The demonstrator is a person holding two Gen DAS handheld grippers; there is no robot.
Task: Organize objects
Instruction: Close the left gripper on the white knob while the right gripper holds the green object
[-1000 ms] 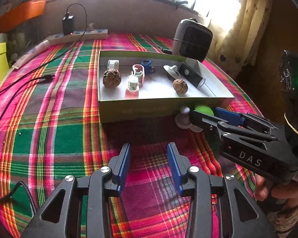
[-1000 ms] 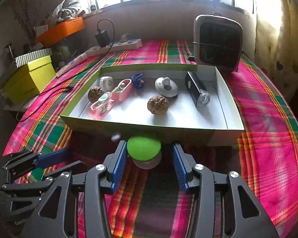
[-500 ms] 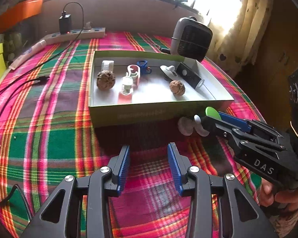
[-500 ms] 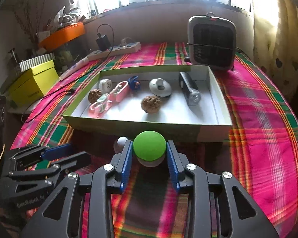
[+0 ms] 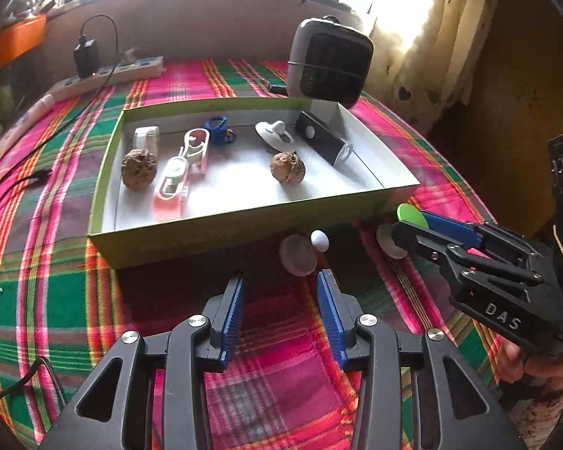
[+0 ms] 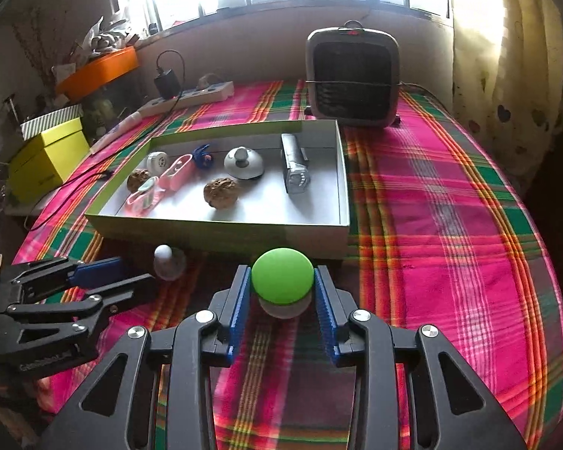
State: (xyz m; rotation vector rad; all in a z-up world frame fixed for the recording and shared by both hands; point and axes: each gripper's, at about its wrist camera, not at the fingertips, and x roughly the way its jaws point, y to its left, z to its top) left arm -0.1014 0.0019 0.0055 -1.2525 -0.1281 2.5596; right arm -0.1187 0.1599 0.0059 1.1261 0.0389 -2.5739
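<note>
Plaid tablecloth point(image 6: 450, 225) throughout; only right wrist view shows right tool point(image 6: 282, 298) clenching green knob point(image 6: 282, 275); left tool point(image 5: 279, 309) released.

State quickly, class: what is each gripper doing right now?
Left gripper: open, nothing between its pads.
Right gripper: closed on the green-topped knob, held just in front of the box.

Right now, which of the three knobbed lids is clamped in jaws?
The green-topped lid, between the right gripper's pads. The white one lies on the cloth; another sits in the box.
</note>
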